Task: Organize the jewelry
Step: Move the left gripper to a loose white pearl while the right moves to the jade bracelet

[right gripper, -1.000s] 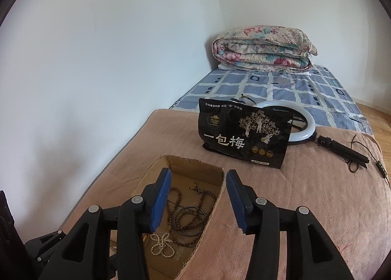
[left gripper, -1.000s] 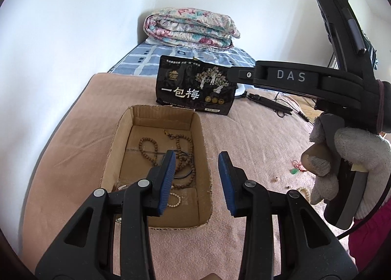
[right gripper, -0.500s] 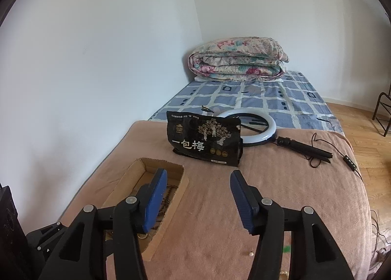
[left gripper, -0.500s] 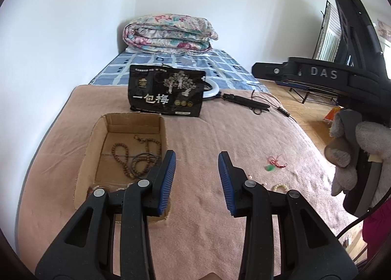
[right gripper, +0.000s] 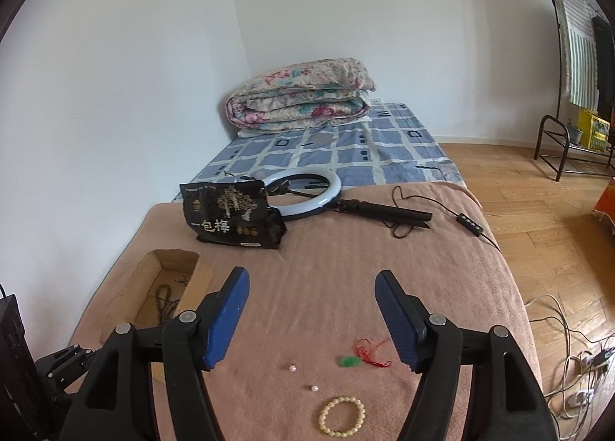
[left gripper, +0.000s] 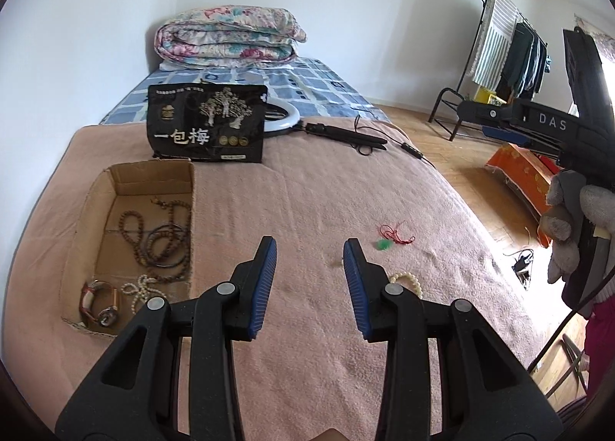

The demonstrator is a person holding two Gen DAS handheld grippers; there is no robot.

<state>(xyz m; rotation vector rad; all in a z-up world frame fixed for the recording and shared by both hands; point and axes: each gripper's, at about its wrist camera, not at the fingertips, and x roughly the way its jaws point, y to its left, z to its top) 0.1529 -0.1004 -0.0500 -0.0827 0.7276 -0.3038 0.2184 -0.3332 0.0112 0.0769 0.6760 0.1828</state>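
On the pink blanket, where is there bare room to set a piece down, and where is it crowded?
Free: the wide strip between the cardboard box and the red-corded green pendant, below the black snack bag. Crowded: around the pendant, two loose beads and cream bead bracelet; the box floor holds bead strings.

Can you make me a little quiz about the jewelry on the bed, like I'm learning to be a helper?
1. True or false: the cream bead bracelet already lies inside the cardboard box.
2. What colour is the cord on the green pendant?
A. blue
B. red
C. yellow
3. Fill in: the black snack bag stands just behind the ____.

Key
1. False. It lies on the pink blanket, out of the box, below the right gripper, whose jaws are opening with nothing between them.
2. B, red.
3. Cardboard box, which holds the dark bead strings.
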